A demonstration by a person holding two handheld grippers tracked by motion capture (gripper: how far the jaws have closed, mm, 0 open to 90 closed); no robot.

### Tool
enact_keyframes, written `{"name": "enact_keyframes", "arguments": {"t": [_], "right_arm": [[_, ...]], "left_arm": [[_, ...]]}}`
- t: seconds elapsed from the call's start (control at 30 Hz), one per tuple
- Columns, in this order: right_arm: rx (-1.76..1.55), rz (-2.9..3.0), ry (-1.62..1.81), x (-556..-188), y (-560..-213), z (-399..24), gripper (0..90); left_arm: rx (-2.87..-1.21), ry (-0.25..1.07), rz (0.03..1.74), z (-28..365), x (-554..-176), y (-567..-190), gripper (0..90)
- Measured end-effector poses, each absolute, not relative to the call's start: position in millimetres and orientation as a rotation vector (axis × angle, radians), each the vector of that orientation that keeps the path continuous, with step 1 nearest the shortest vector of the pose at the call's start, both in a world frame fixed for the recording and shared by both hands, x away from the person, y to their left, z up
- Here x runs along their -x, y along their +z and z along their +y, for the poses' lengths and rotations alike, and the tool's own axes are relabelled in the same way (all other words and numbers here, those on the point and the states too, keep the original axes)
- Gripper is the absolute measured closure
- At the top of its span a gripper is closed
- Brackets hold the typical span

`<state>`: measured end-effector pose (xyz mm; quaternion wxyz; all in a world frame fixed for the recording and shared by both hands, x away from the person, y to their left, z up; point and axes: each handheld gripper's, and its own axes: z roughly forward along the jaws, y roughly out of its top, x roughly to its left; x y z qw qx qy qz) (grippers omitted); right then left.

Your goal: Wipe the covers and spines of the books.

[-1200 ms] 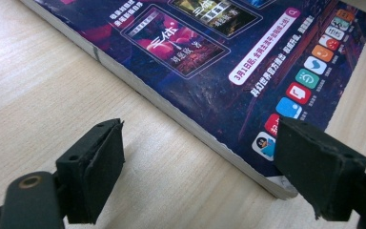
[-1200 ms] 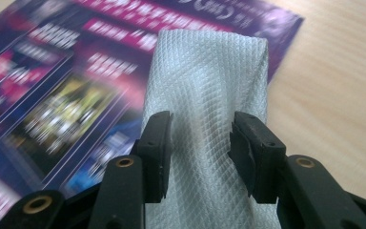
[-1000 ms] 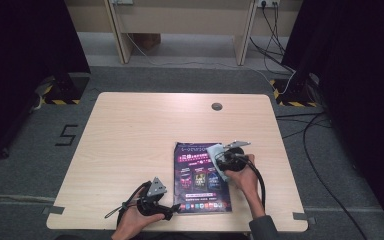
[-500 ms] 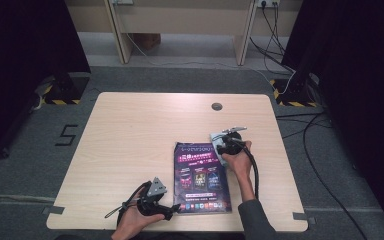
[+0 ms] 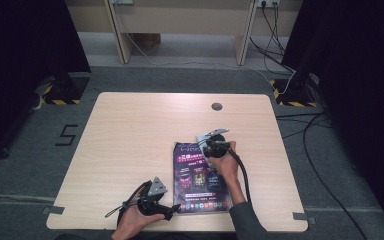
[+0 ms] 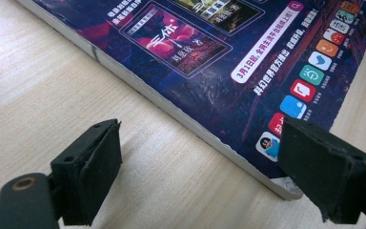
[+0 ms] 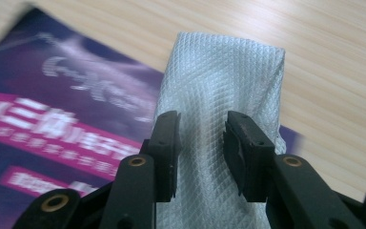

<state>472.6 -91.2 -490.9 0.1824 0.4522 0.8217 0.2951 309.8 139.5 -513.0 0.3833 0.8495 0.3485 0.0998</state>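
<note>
Work in hand: wiping the cover of a magazine (image 5: 198, 175) with a folded cloth (image 7: 221, 81), judged from the cloth held over it.
Magazine, place: flat on the table (image 5: 130, 130), near the person's edge, right of centre; its thick paper edge faces the left gripper view.
Cloth, place: over the magazine's far right corner, partly above bare wood, between the right gripper's 2 jaws.
Right gripper (image 7: 201, 143): its jaws have just been closing and now pinch the cloth, which bunches between the pads.
Left gripper (image 6: 214, 157): jaws spread wide, nothing between them; they straddle the magazine's near corner, 1 pad over the wood, 1 over the cover, and whether that pad touches the cover cannot be told.
Cloth, handling: light, soft, limp, with a woven diamond texture; it likely folds and slips if held by a thin edge, so a grip on the bunched middle suits it.
Magazine, handling: glossy, likely slippery, thin and bendy yet fairly heavy for paper; it may slide under wiping, so pressing the near corner flat looks wise.
</note>
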Motion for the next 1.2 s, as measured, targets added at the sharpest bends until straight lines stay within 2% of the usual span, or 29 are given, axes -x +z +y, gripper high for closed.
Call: {"name": "enact_keyframes", "arguments": {"t": [0.27, 0.47, 0.83, 1.2], "right_arm": [[-1.11, 2.464, 0.9, -462, -491, -39, 65.2], [-1.016, 2.533, 0.934, -453, -492, -19, 65.2], [-0.892, 2.605, 0.994, -426, -494, -28, 65.1], [-0.921, 2.58, 0.963, -408, -493, -64, 66.7]], "left_arm": [[-2.166, 0.261, 0.889, 140, -309, -513, 13.9], [-2.166, 0.262, 0.888, 139, -309, -513, 13.9], [-2.164, 0.262, 0.892, 139, -309, -513, 14.0], [-2.156, 0.263, 0.898, 139, -308, -513, 14.2]]}}
